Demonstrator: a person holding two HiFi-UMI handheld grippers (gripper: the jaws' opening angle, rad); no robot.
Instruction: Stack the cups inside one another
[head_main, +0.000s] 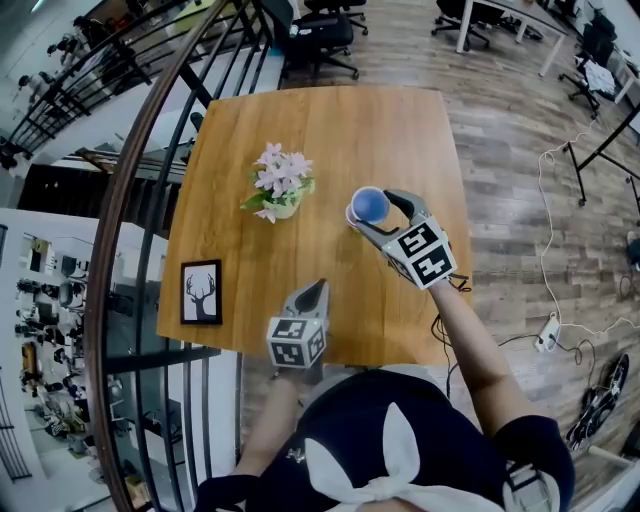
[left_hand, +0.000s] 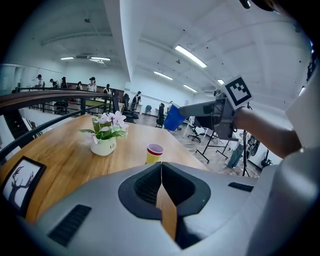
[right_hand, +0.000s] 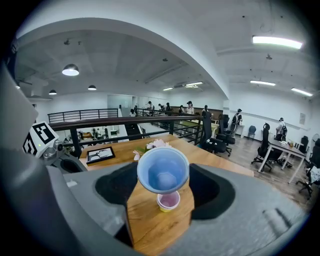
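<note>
My right gripper (head_main: 372, 208) is shut on a blue cup (head_main: 370, 204) and holds it tilted in the air above the wooden table (head_main: 330, 120). Seen from the right gripper view, the blue cup (right_hand: 163, 170) opens toward the camera, and a yellow cup (right_hand: 168, 201) with a pink inside stands upright on the table just below it. The left gripper view shows that yellow cup (left_hand: 154, 153) apart from the raised blue cup (left_hand: 175, 119). Near the table's front edge my left gripper (head_main: 318, 288) is shut, with nothing between its fingertips.
A white pot of pink flowers (head_main: 280, 185) stands left of the cups. A framed deer picture (head_main: 201, 292) lies at the front left corner. A curved dark railing (head_main: 130, 180) runs along the table's left side. Office chairs stand on the floor beyond.
</note>
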